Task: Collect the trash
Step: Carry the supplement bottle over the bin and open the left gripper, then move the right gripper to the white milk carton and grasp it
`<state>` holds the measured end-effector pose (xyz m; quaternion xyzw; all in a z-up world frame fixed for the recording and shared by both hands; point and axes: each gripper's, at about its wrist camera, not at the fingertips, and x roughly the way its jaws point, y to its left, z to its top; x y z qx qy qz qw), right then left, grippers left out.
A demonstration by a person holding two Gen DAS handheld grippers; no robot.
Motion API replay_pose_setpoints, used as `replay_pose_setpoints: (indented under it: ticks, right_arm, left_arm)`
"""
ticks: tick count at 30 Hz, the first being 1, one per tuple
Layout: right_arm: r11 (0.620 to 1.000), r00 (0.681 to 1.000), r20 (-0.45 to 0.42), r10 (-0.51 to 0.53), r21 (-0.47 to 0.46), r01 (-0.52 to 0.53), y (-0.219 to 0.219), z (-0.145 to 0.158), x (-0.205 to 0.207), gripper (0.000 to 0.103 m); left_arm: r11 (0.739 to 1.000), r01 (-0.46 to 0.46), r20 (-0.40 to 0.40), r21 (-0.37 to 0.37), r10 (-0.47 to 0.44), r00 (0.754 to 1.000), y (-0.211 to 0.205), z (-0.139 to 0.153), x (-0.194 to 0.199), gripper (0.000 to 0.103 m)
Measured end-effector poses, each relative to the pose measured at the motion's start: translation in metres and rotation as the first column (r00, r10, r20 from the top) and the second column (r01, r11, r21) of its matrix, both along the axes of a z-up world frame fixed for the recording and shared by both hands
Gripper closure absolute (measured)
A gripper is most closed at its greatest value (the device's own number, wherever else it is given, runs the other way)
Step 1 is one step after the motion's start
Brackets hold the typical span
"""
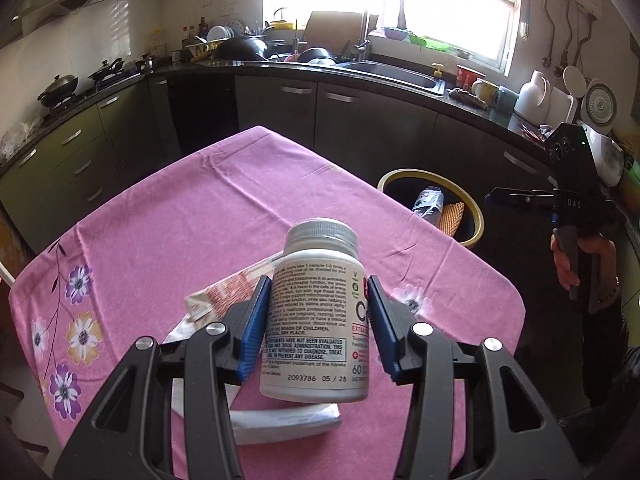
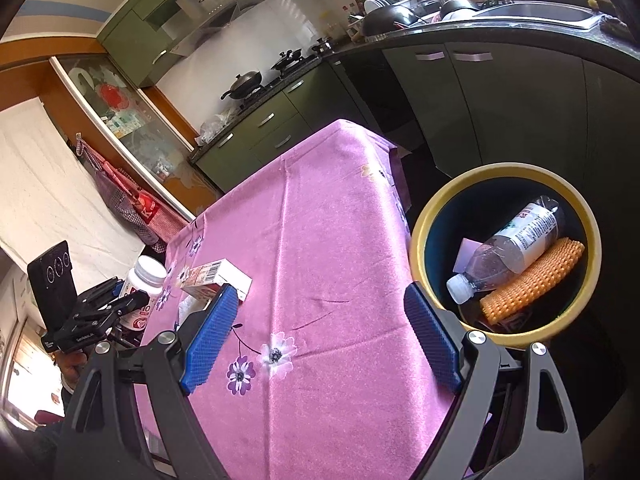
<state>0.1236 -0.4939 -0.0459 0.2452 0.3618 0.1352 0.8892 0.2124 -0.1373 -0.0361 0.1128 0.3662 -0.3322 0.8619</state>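
My left gripper (image 1: pixel 318 316) is shut on a white pill bottle (image 1: pixel 316 320) with a grey cap, held upright just above the pink flowered tablecloth (image 1: pixel 180 216). A small carton (image 1: pixel 224 296) and a white wrapper (image 1: pixel 280 424) lie on the cloth behind and below the bottle. In the right wrist view the bottle (image 2: pixel 144 288) and carton (image 2: pixel 216 278) show at the left. My right gripper (image 2: pixel 320 336) is open and empty over the table's right edge, next to a yellow-rimmed bin (image 2: pixel 420 240). The bin holds a plastic bottle (image 2: pixel 512 244) and an orange textured piece (image 2: pixel 532 280).
The bin (image 1: pixel 476 216) stands on the floor right of the table. My right gripper (image 1: pixel 516 196) shows in the left wrist view beyond the bin. Dark green kitchen cabinets (image 1: pixel 360 120), a sink (image 1: pixel 400 74) and a stove with pans (image 1: pixel 60 88) surround the table.
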Motion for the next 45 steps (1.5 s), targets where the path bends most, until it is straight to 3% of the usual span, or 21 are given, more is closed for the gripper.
replay_pose_setpoints:
  ticks: [14, 22, 27, 28, 30, 31, 35, 39, 45]
  right_arm:
    - [0.969, 0.969, 0.014, -0.247, 0.021, 0.246, -0.116, -0.013, -0.078, 0.019]
    - [0.941, 0.943, 0.004, -0.332, 0.066, 0.331, -0.161, -0.030, -0.115, 0.019]
    - [0.938, 0.941, -0.002, -0.340, 0.075, 0.339, -0.171, -0.034, -0.123, 0.019]
    - [0.938, 0.941, -0.002, -0.339, 0.077, 0.338, -0.171, -0.035, -0.123, 0.019]
    - [0.939, 0.942, -0.003, -0.335, 0.078, 0.334, -0.171, -0.035, -0.123, 0.018]
    - [0.940, 0.943, -0.003, -0.332, 0.078, 0.331, -0.170, -0.034, -0.123, 0.018]
    - [0.947, 0.949, -0.001, -0.314, 0.068, 0.313, -0.161, -0.031, -0.119, 0.018]
    - [0.958, 0.959, -0.001, -0.283, 0.054, 0.282, -0.149, -0.029, -0.110, 0.018]
    - [0.986, 0.986, 0.009, -0.167, 0.000, 0.167, -0.107, -0.020, -0.088, 0.018]
  left_arm:
    - [0.977, 0.213, -0.077, 0.030, -0.210, 0.975, -0.211, -0.016, 0.036, 0.057]
    - [0.969, 0.241, -0.187, 0.049, -0.229, 0.955, -0.310, -0.055, 0.068, 0.057]
    - [0.976, 0.200, -0.238, 0.091, -0.174, 0.956, -0.340, -0.082, 0.088, 0.057]
    - [0.978, 0.182, -0.250, 0.099, -0.153, 0.956, -0.343, -0.087, 0.093, 0.057]
    - [0.980, 0.160, -0.255, 0.114, -0.127, 0.959, -0.346, -0.092, 0.098, 0.039]
    - [0.982, 0.146, -0.233, 0.119, -0.115, 0.966, -0.345, -0.091, 0.099, 0.036]
    - [0.987, 0.131, -0.163, 0.093, -0.114, 0.980, -0.324, -0.071, 0.087, 0.031]
    - [0.995, 0.101, -0.075, -0.006, -0.101, 0.992, -0.280, -0.033, 0.065, 0.019]
    - [0.984, 0.027, 0.045, -0.173, -0.019, 0.999, -0.169, 0.022, 0.013, 0.012]
